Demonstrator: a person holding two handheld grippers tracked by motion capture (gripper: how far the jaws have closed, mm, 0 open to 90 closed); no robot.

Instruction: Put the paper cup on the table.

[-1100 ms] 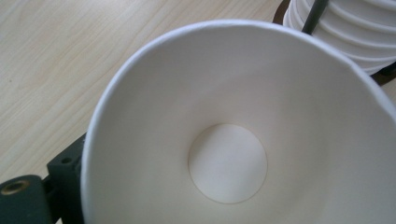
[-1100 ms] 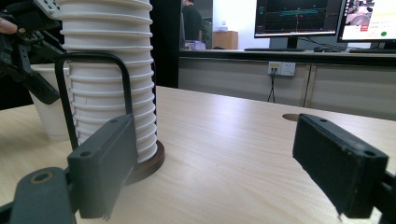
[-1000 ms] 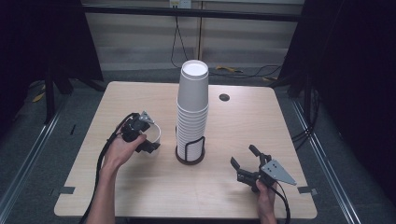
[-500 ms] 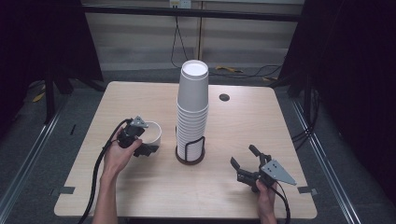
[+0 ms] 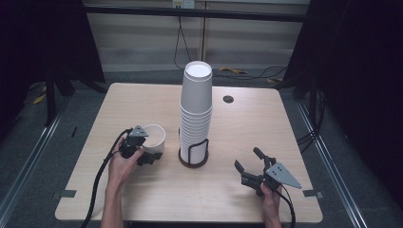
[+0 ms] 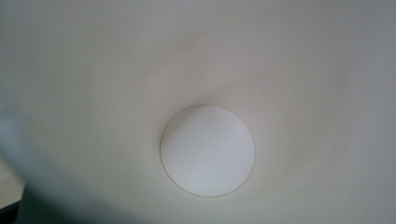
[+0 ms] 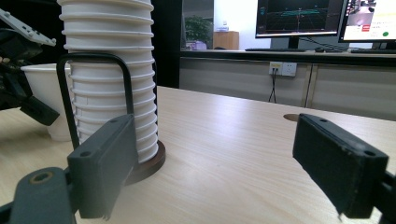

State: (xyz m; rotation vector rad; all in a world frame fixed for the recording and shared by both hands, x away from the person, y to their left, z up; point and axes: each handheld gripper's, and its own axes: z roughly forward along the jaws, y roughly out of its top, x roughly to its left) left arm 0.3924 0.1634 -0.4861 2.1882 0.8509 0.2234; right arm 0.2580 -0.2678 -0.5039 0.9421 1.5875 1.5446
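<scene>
The left gripper (image 5: 142, 145), fingers just closing on the rim of a cup (image 5: 154, 137) standing on the surface (image 5: 142, 102) at nine o'clock of the stack (image 5: 196, 114), steadies it there, while the right gripper (image 5: 251, 166) waits wide open, empty.

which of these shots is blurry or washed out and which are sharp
Left gripper view: soft and washed out, pressed close inside the white cup, little contrast. Right gripper view: near jaws blurred, cup stack and table sharper, monitors glaring. High view: evenly lit table, dark surroundings, fairly sharp.
</scene>
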